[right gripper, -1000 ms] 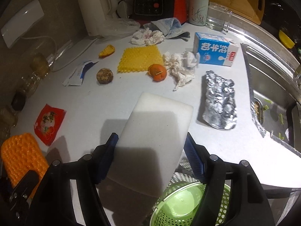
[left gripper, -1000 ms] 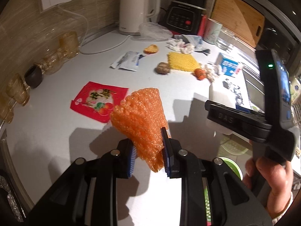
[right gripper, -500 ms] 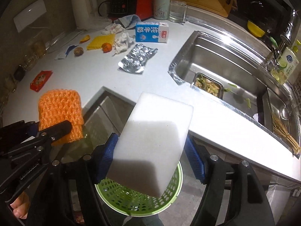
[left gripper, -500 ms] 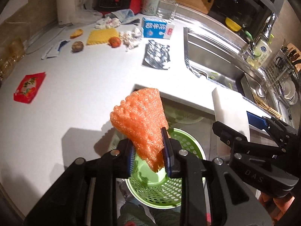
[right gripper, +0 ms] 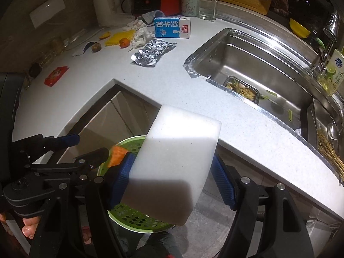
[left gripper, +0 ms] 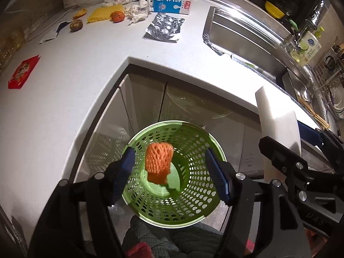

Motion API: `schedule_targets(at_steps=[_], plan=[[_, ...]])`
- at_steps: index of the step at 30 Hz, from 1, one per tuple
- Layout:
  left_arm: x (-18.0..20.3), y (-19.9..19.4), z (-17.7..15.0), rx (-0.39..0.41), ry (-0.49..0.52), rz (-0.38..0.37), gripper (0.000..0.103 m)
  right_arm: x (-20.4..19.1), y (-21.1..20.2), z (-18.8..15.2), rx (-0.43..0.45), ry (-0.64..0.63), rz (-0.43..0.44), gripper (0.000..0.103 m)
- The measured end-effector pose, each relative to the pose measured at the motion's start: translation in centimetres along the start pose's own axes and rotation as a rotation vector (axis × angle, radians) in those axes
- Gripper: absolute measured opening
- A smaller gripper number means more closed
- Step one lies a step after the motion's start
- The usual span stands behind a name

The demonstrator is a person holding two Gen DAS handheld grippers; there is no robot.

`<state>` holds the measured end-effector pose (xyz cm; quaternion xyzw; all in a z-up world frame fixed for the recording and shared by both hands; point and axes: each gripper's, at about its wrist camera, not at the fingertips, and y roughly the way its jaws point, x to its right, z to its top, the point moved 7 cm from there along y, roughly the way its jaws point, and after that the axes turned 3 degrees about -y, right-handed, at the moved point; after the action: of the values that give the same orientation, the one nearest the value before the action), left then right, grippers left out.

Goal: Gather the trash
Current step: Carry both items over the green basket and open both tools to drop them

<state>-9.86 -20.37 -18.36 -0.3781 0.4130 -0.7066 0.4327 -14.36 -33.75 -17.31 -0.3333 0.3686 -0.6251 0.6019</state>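
**Orange net over the bin**

Left hand-held gripper (left gripper: 169,174) has its jaws spread apart; the orange foam net (left gripper: 159,164) sits free between them inside the green basket (left gripper: 193,210). Right hand-held gripper (right gripper: 172,176) is clamped on the white foam block (right gripper: 174,167). Upper frame: table (left gripper: 86,64) with milk carton (left gripper: 172,2).

An orange foam net (left gripper: 159,163) is hanging inside the mouth of the round green perforated basket (left gripper: 193,195), touching neither blue pad. A thick white foam block (right gripper: 172,172) is sitting tilted, clamped between the right tongs (right gripper: 172,179), just above the basket's rim, partly covering it.
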Motion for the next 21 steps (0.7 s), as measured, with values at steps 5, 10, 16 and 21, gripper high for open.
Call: schedule_targets(at_steps=[5,10,16,21], plan=[[-0.3,-0.7,0.3,0.026,-0.020,0.039,0.070,0.3,-0.1,0.0,0.007,-0.027,0.019,0.072],[-0.5,-1.2,0.1,0.039,-0.042,0.062,0.070,0.5,-0.1,0.0,0.012,-0.052,0.031,0.073],[-1.7,-2.6,0.3,0.073,-0.071,0.099,0.071,0.0,0.5,-0.6,-0.006,-0.098,0.045,0.073],[-4.4,-4.9,0.5,0.125,-0.131,0.162,0.080,-1.8,1.5,-1.6,-0.039,-0.194,0.063,0.077]])
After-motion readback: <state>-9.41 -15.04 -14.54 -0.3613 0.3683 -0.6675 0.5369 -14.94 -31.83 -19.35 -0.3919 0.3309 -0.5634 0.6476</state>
